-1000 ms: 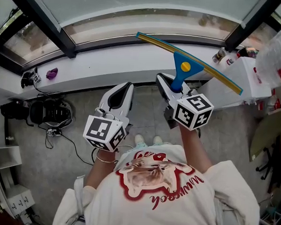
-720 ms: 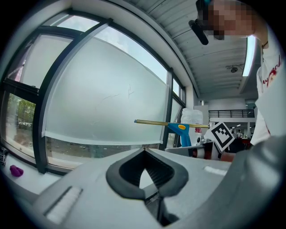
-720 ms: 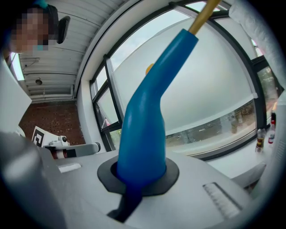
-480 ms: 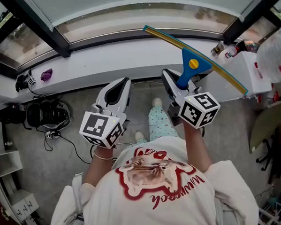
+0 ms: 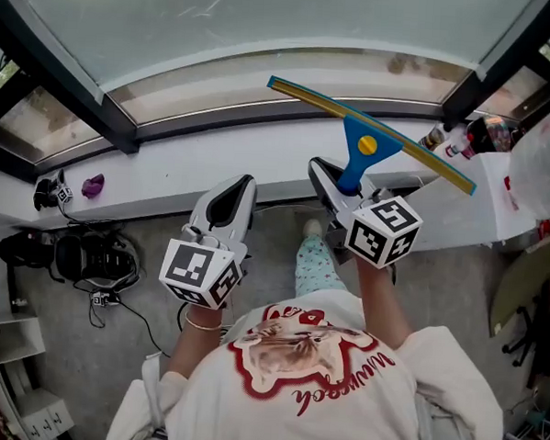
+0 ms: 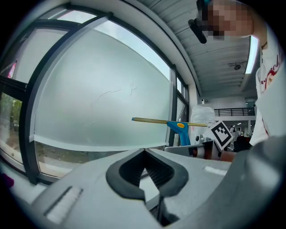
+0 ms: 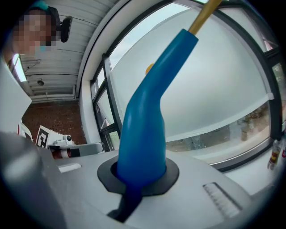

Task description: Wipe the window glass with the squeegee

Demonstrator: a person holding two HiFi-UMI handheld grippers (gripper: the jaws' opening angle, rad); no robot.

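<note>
1. Blue-handled squeegee (image 5: 362,145) stands up from the right gripper (image 5: 339,183), jaws clamped on the handle; its yellow blade spans above the sill (image 5: 197,132), near the window glass (image 5: 267,21).
2. Left gripper (image 5: 228,201): jaws pressed together, nothing between, just beside the right.

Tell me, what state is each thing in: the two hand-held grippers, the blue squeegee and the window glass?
Squeegee: held up, blade level before the glass; contact unclear.
Left hand-held gripper: shut, empty.
Right hand-held gripper: shut on the squeegee's handle.
Window glass: hazy, faint streaks.
</note>
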